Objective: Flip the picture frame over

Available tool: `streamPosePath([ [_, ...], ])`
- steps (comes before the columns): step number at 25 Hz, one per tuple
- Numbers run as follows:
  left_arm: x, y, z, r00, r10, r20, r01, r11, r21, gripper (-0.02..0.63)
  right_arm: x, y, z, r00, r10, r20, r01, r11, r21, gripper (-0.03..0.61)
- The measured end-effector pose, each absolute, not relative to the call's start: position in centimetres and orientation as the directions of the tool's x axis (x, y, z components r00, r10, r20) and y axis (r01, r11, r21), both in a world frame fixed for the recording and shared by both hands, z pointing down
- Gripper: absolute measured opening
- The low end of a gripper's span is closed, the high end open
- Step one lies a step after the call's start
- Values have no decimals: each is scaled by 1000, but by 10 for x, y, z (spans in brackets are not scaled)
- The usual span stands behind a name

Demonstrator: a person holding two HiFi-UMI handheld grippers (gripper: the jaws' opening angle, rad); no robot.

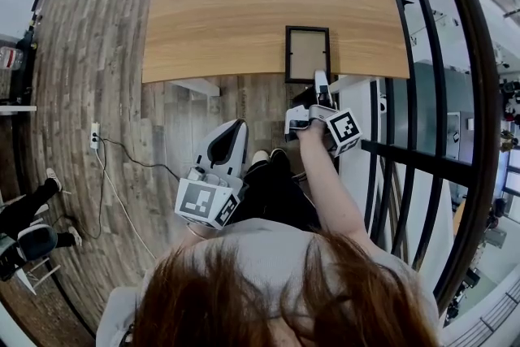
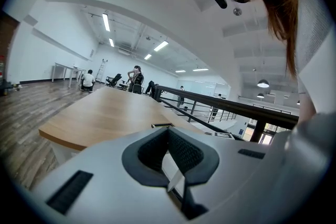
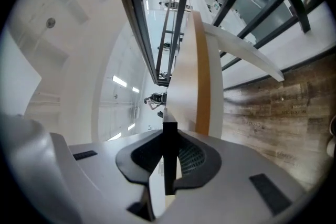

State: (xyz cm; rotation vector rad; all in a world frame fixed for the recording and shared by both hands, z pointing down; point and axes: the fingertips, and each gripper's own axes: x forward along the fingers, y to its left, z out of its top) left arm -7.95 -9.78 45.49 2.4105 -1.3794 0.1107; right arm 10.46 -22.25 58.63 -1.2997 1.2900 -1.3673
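the fingers [image 3: 139, 158] of the right gripper [image 1: 321, 87] are narrowed onto a thin black edge that stands between the dark pads. this is the near edge of the picture frame [image 1: 307, 53], and the pads press on it from both sides, so the frame is pinched. in the right gripper view the table runs up and down the picture, which suggests the gripper is rolled onto its side. that roll probably lets the jaws close across the frame's thin depth, one above and one below.

in the head view the frame looks nearly flat on the wooden table [image 1: 244, 4]. its near end sits at the table's near edge, perhaps just over it, likely so a jaw can slip beneath. the frame stretches away from the fingers, across the tabletop. a tan panel shows inside its black border; which face is up cannot be told.

the left gripper [image 1: 239, 126] hangs well apart from the frame, close to the person's body, over the plank floor [image 1: 106, 93]. its jaws are together with nothing between them. it seems held back so the right gripper has room to turn the frame alone.

a dark railing [image 1: 455, 93] runs along the right side.
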Motion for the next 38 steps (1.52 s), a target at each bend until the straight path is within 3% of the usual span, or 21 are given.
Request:
streamPosePath([
  [4, -76, -100, 450, 529, -817, 227, -841, -471, 267, 6, 127, -222, 556, -88, -986, 141, -261, -114, -959, 77],
  [9, -72, -100, 449, 535, -815, 220, -837, -477, 270, 6, 146, -227, 516, -54, -986, 160, -631, -90, -771, 77],
  [12, -68, -100, 449, 541, -812, 219, -834, -483, 268, 6, 145, -229, 496, -21, -986, 165, -876, -61, -479, 75],
  [15, -70, -99, 449, 540, -812, 220, -834, -482, 269, 6, 129, -233, 475, -4, -990, 142, -1000, 4, 4, 74],
  [18, -72, -100, 449, 537, -814, 224, -837, -479, 266, 6, 98, -239, 467, -39, -992, 121, -872, 93, 481, 74],
  [21, -74, -101, 449, 532, -818, 219, -839, -474, 267, 6, 72, -240, 478, -105, -986, 127, -668, 164, 726, 74],
  [27, -80, -102, 451, 519, -825, 225, -848, -463, 260, 6, 49, -236, 517, -177, -958, 223, -437, 280, 855, 74],
  [38, -81, -105, 454, 536, -814, 225, -836, -474, 275, 6, 19, -214, 565, -216, -913, 345, -227, 390, 892, 74],
])
